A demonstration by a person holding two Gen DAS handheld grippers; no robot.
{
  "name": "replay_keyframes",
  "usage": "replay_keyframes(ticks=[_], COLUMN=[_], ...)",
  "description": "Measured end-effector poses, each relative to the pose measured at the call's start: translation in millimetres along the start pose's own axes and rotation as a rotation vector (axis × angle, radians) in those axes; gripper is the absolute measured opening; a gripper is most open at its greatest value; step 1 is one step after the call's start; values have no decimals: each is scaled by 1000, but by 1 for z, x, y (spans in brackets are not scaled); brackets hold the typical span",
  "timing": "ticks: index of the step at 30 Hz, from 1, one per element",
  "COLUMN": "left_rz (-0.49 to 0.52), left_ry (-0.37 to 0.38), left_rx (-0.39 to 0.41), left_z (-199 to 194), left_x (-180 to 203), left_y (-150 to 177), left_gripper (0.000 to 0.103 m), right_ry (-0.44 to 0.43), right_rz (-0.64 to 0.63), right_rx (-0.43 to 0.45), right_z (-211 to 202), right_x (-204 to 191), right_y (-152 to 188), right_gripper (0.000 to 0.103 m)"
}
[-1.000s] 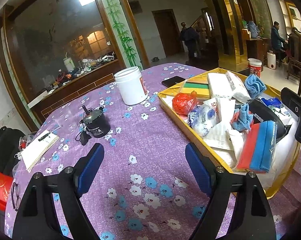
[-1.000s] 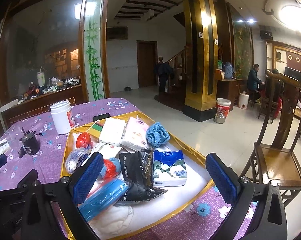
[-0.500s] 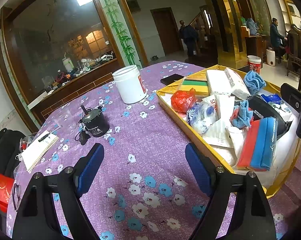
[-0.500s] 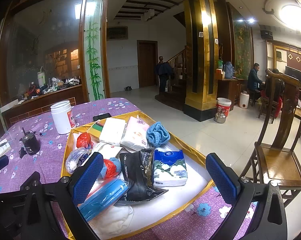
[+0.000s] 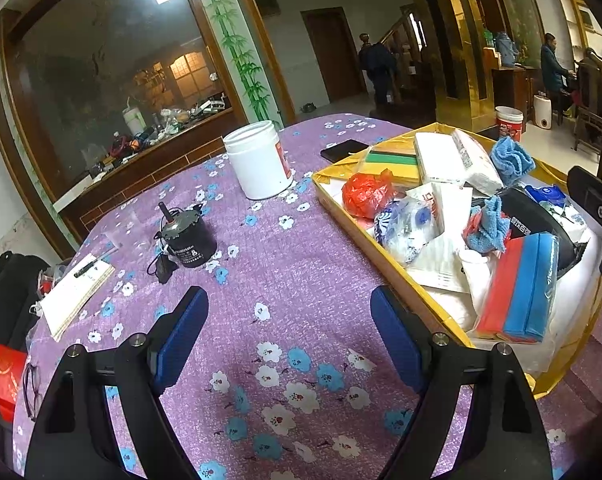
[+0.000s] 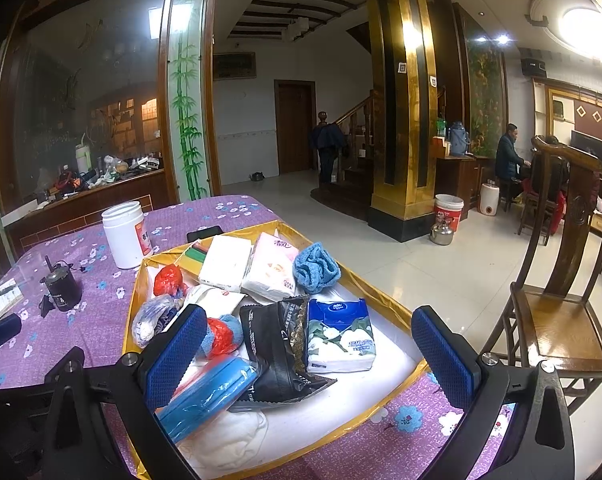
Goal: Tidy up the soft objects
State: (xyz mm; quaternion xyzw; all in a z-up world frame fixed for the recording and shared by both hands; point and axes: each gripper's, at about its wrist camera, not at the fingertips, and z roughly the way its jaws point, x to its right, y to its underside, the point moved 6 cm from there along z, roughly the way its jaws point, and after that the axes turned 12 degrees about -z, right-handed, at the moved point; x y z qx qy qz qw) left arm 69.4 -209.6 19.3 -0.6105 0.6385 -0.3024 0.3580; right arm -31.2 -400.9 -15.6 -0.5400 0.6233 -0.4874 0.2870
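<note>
- Left wrist view: left gripper (image 5: 287, 338), jaws spread and empty, above the purple floral tablecloth (image 5: 261, 280); at right, the gold-rimmed cardboard tray (image 5: 385, 256) holds jumbled soft objects, so sorting seems barely begun.
- Right wrist view: right gripper (image 6: 309, 352), likewise released, over the tray's glossy blue-white tissue pack (image 6: 339, 336), crinkled black pouch (image 6: 279, 344) and fuzzy blue knitted cloth (image 6: 315, 268).

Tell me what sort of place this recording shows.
Probably a home's main hall: a staircase behind a gilded column, a carved wooden chair, and a table with a purple floral cloth bearing a gold tray of soft goods.
</note>
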Motion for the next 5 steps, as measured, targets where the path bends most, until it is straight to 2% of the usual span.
replay_keyframes(ticks=[5], left_rz=[-4], left_ry=[-16], left_rx=[12], left_z=[-3], left_x=[-4], left_y=[-1], left_gripper=[83], right_ry=[6], right_rz=[-2], right_rx=[2], right_z=[1], right_x=[-2], right_y=[-1], right_gripper=[103])
